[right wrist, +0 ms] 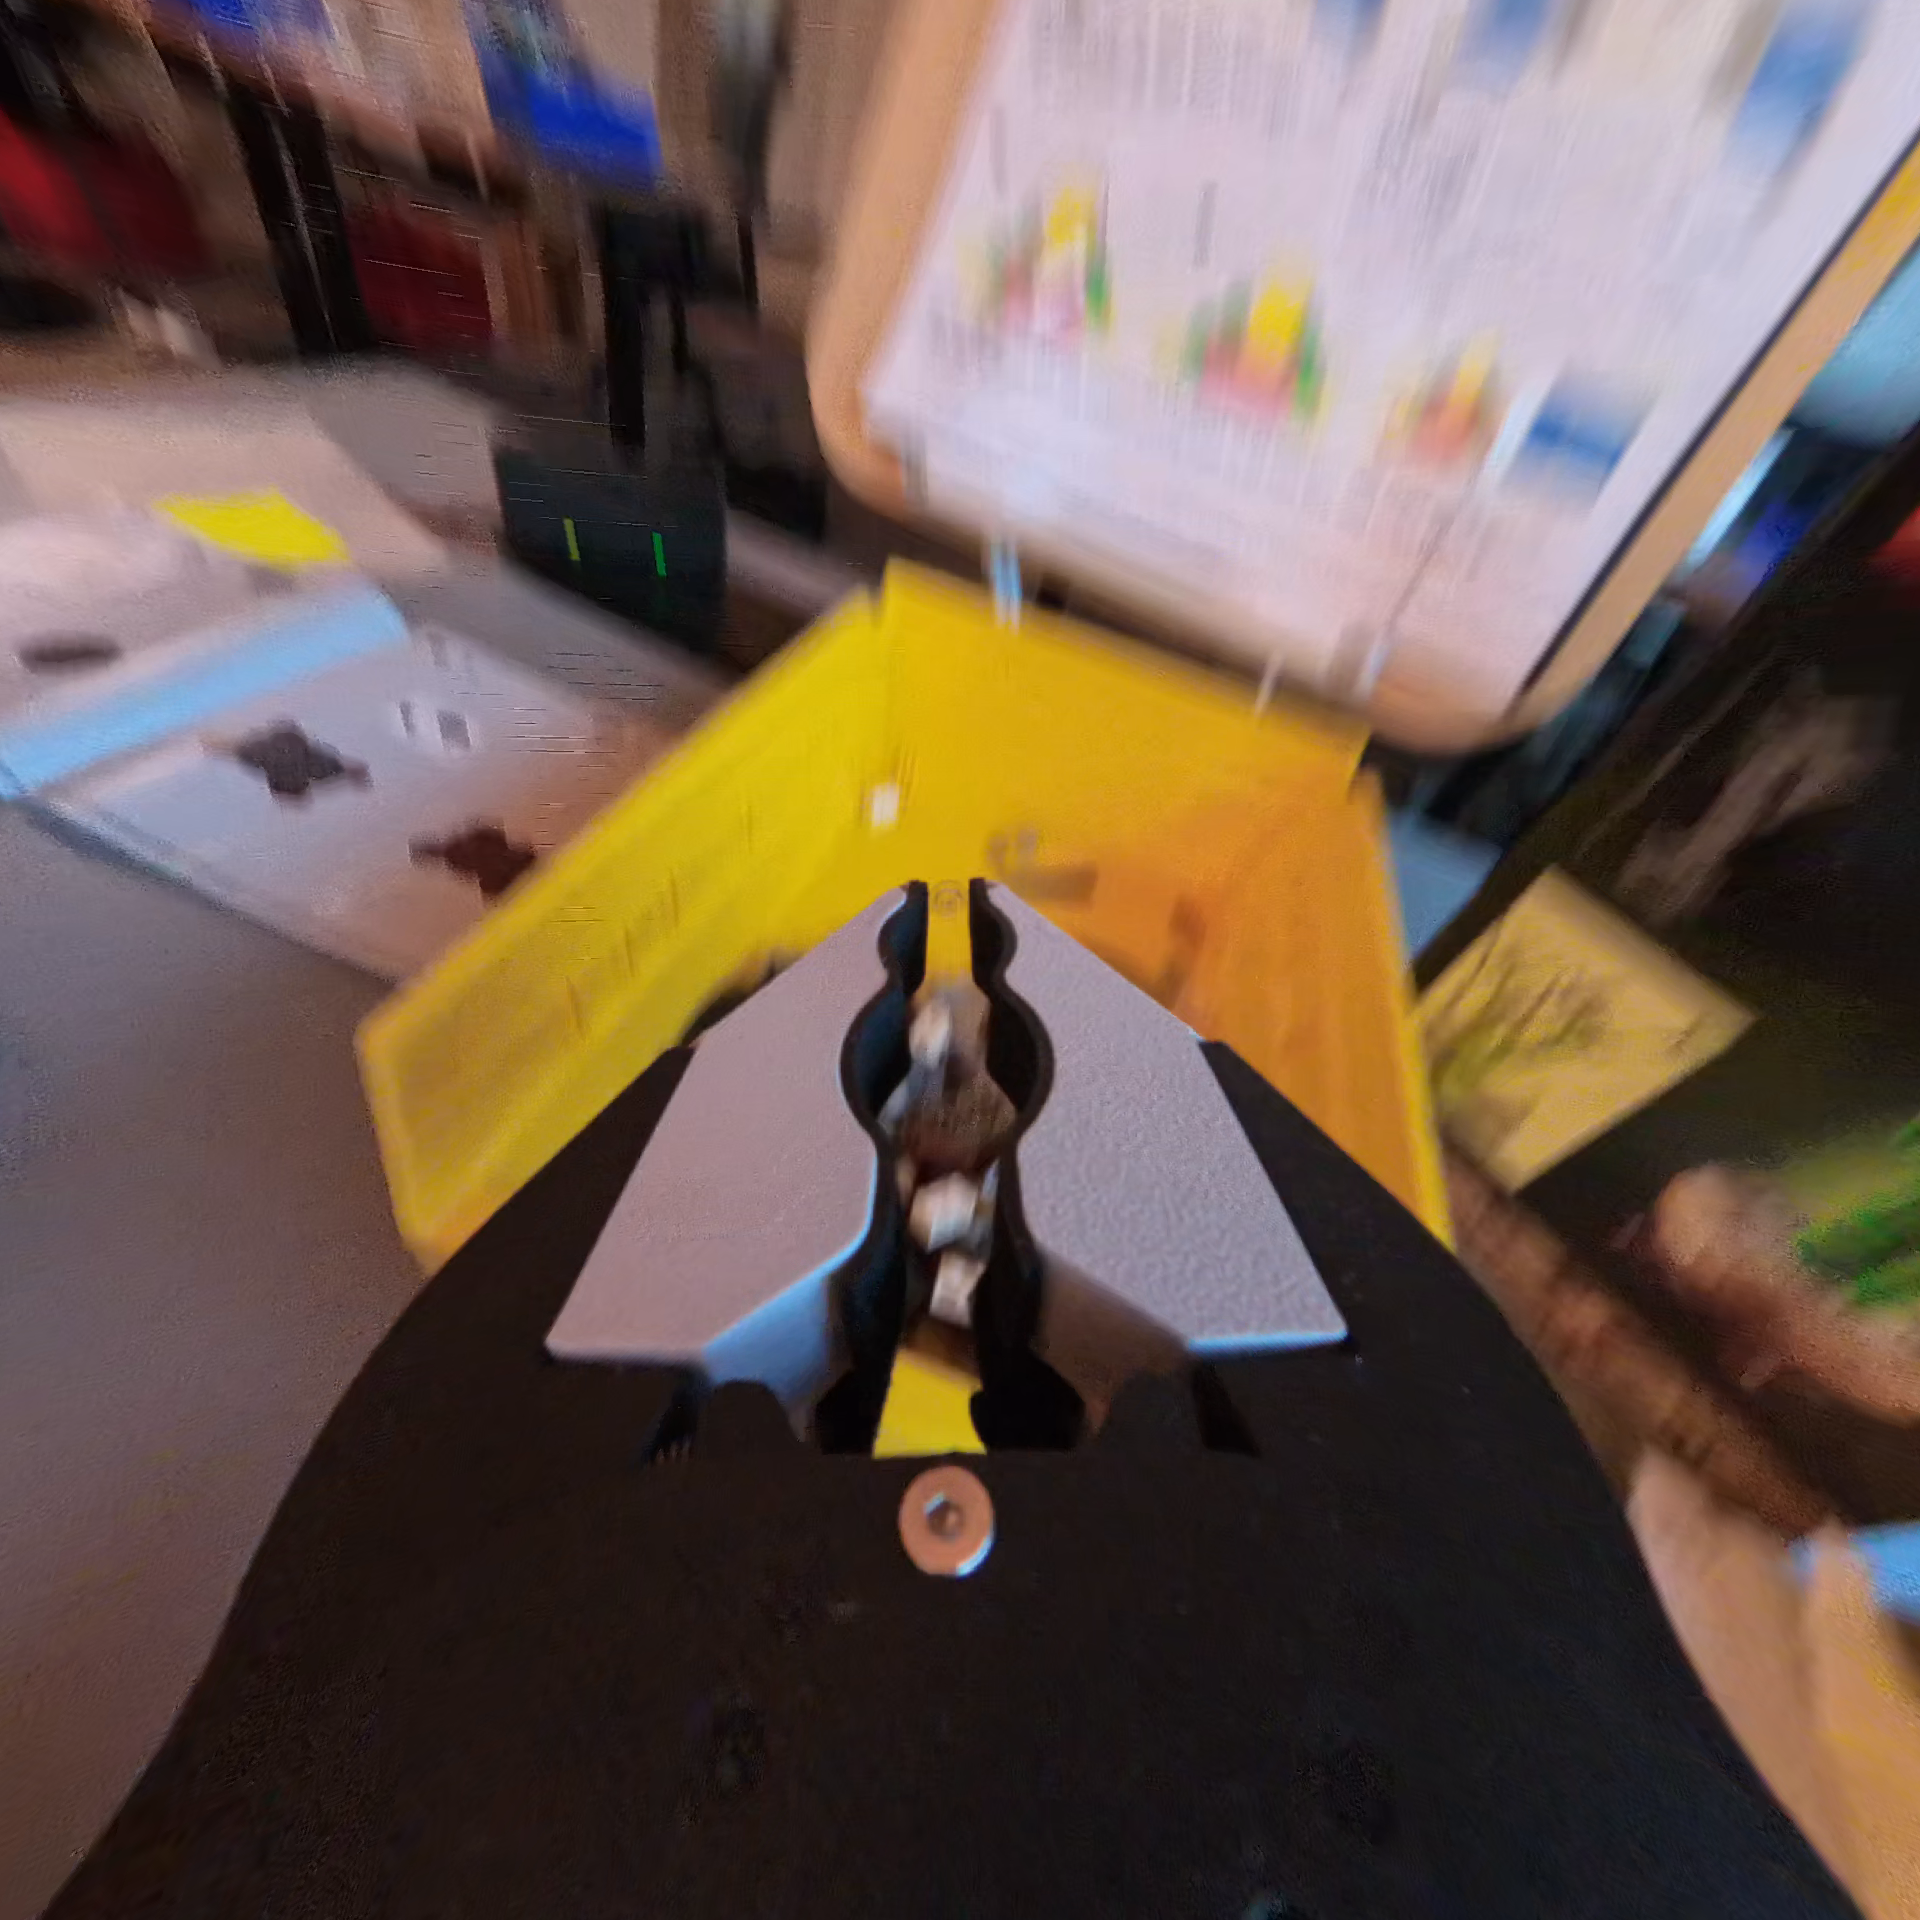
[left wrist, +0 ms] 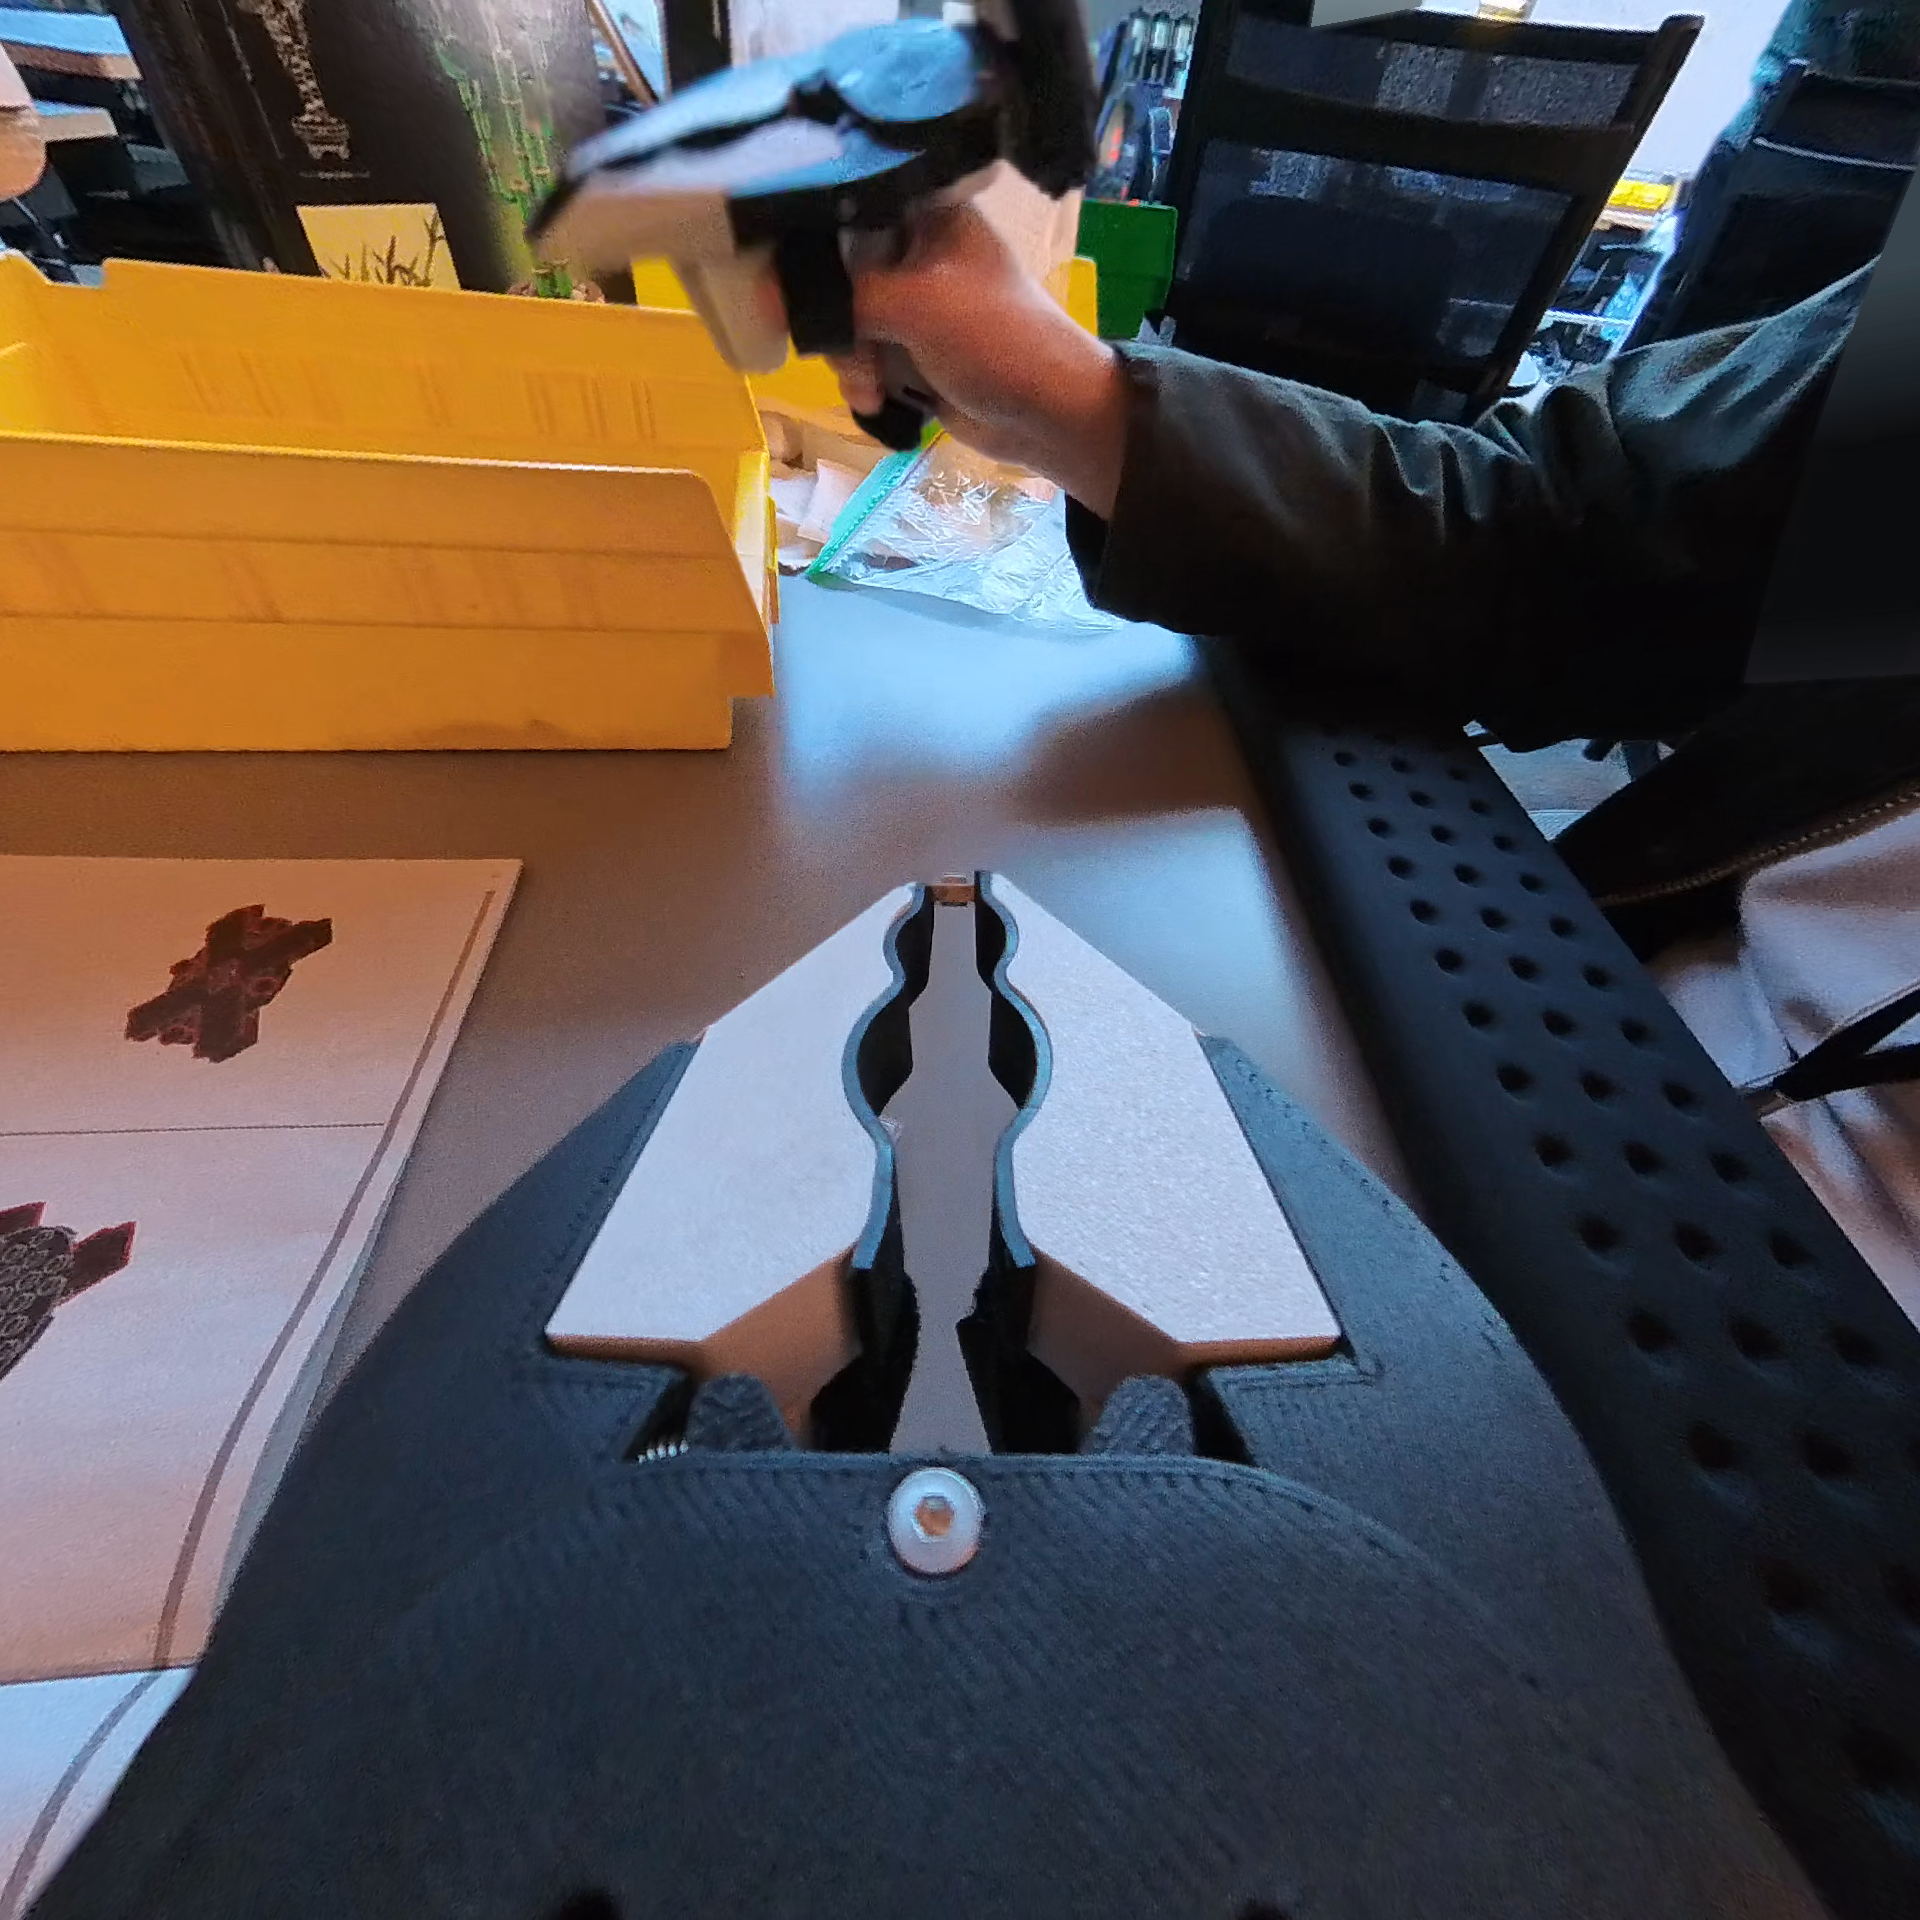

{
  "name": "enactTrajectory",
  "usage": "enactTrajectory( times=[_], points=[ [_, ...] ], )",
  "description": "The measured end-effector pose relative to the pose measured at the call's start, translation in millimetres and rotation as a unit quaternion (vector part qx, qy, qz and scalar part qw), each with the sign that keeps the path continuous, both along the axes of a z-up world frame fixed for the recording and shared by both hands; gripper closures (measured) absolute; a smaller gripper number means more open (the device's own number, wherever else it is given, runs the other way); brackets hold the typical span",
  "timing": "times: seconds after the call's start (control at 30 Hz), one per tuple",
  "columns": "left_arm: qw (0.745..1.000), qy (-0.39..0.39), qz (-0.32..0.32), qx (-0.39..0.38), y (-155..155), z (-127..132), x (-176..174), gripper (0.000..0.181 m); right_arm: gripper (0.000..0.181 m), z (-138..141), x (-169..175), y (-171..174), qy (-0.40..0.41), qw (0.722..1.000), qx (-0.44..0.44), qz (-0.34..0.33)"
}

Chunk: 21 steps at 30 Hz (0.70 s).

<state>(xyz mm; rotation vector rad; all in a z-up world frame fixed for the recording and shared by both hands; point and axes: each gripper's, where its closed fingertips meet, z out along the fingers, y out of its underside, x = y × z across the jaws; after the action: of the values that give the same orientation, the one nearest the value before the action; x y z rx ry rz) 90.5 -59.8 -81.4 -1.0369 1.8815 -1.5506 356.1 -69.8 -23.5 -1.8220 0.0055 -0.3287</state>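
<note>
left gripper (left wrist: pixel 953 896) pinching a tiny pale block (left wrist: pixel 953 891) at centre frame; right gripper (right wrist: pixel 947 896) clamped on crinkly clear bag (right wrist: pixel 945 1132) above glossy yellow bin (right wrist: pixel 1143 831).

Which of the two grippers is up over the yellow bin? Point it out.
The right gripper, held up in a hand above the yellow bin. The left gripper sits low over the grey table, pinching a small piece.
</note>
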Motion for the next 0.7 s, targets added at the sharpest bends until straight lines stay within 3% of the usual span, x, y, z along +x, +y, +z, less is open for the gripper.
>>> enactTrajectory(
  times=[0.07, 0.17, 0.27, 0.4, 0.47, 0.53, 0.63, 0.7],
  points=[
    [1.0, 0.004, 0.006, 0.0, 2, -1, 1, 0.175, 0.174, -36, 13, 4, 0.067, 0.996, -0.056, -0.019],
    [1.0, 0.006, 0.014, 0.0, 5, -2, 2, 0.175, 0.157, -49, 25, 4, 0.061, 0.994, -0.079, -0.05],
    [1.0, 0.007, 0.027, -0.011, 10, -1, 5, 0.175, 0.157, -21, 24, 0, 0.032, 0.998, -0.018, -0.046],
    [0.998, 0.013, 0.037, -0.054, 15, 3, 7, 0.175, 0.164, 16, -7, 0, 0.002, 0.997, 0.072, 0.023],
    [0.997, 0.006, 0.039, -0.073, 18, 8, 7, 0.175, 0.163, 35, -45, 0, -0.058, 0.986, 0.116, 0.105],
    [0.996, -0.021, 0.039, -0.075, 18, 16, 6, 0.175, 0.159, 47, -106, -1, -0.128, 0.959, 0.146, 0.208],
    [0.995, -0.087, 0.037, -0.045, 14, 31, 1, 0.175, 0.161, 27, -205, 3, -0.149, 0.913, 0.127, 0.357],
    [0.991, -0.124, 0.035, -0.023, 9, 39, -3, 0.175, 0.166, 8, -243, 6, -0.13, 0.898, 0.089, 0.411]
  ],
)
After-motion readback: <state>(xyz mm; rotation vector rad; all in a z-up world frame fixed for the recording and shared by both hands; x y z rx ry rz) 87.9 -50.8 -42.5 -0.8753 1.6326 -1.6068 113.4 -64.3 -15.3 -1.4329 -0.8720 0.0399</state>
